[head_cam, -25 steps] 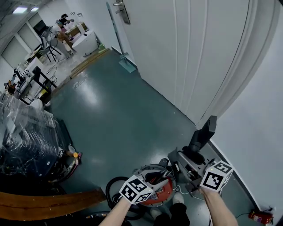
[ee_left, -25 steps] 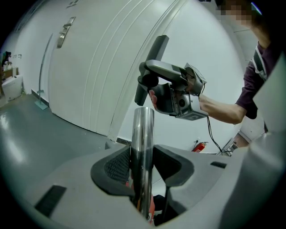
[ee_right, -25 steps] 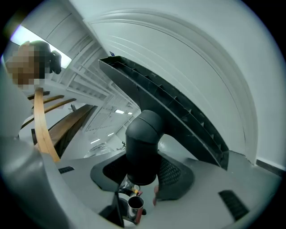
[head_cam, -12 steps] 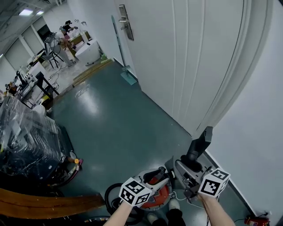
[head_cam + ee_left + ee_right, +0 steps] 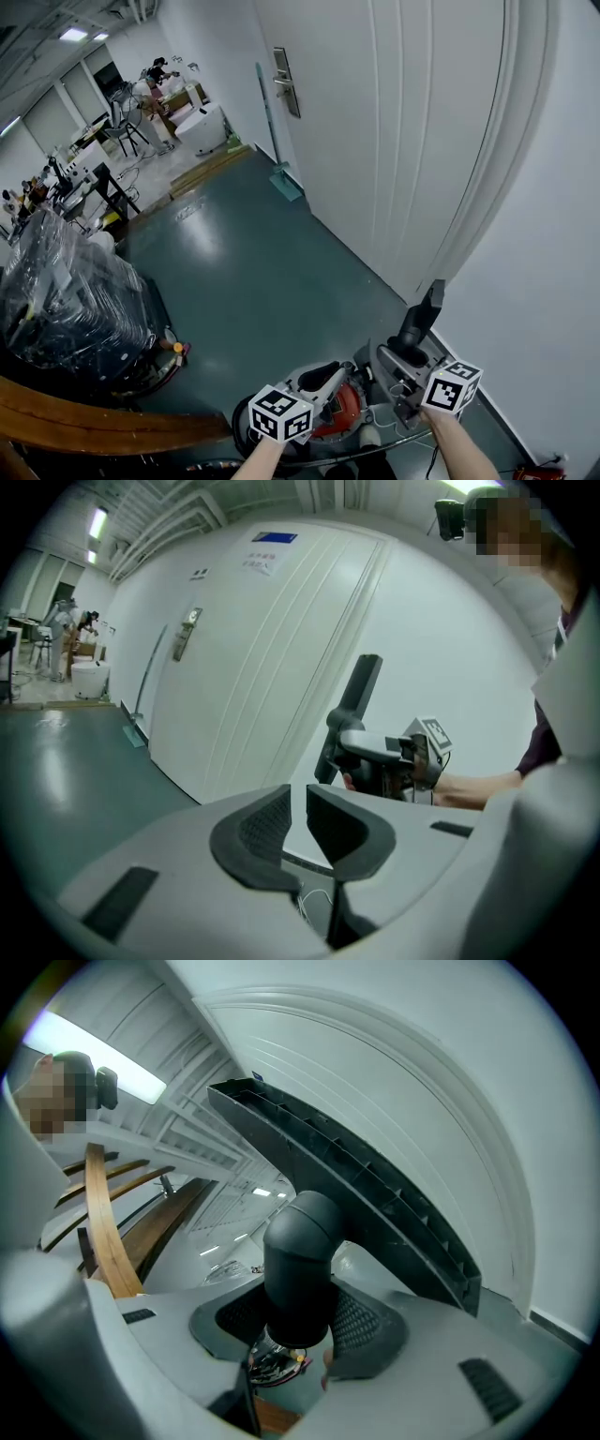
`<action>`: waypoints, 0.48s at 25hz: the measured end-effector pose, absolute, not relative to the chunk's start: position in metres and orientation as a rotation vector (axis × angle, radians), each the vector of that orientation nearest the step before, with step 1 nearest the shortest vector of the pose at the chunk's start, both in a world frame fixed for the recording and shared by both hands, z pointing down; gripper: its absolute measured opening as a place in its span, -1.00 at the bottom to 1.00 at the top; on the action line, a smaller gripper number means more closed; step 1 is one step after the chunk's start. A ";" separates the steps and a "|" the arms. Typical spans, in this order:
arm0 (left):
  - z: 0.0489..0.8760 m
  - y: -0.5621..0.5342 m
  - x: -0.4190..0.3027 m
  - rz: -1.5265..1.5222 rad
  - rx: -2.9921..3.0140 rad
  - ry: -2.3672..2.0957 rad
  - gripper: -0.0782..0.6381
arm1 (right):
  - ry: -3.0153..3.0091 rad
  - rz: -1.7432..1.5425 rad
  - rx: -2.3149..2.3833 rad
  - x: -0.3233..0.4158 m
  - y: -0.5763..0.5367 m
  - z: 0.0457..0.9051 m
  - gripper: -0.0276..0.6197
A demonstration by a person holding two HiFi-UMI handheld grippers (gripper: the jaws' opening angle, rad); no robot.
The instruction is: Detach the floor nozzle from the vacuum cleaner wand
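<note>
The nozzle point(image 5: 375, 1211) is held clamped at its neck by the right gripper point(image 5: 298, 1324). The left gripper point(image 5: 298, 829) is found empty, its jaws just narrowed to a slit.

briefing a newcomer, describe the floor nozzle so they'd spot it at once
Start at the big white door; near its foot, the right hand-held gripper clamps the floor nozzle by its round neck. It is the long black bar standing on end, unlike the round red vacuum canister on the floor beside it.
</note>
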State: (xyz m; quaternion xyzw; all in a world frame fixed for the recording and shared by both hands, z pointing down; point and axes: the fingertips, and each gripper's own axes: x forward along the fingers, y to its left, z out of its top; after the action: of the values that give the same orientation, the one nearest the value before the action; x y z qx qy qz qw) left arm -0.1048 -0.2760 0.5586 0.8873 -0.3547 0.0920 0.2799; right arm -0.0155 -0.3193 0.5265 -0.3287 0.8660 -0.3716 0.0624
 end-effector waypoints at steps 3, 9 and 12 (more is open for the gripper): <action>0.527 -0.269 -0.116 0.137 2.354 -1.020 -0.71 | 2.630 -1.109 -0.969 -0.021 -0.311 0.509 -0.36; 0.465 -0.260 -0.132 -0.001 2.346 -1.102 -0.77 | 2.656 -1.066 -0.921 -0.031 -0.292 0.465 -0.36; 0.439 -0.256 -0.137 -0.038 2.359 -1.119 -0.77 | 2.644 -1.047 -0.896 -0.038 -0.284 0.442 -0.36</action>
State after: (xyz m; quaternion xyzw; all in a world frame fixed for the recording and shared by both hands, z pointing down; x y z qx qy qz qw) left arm -0.1375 -0.2555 0.4388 0.8719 -0.4137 -0.0142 0.2618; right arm -0.0383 -0.2838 0.4423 -0.2997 0.8839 -0.3500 0.0800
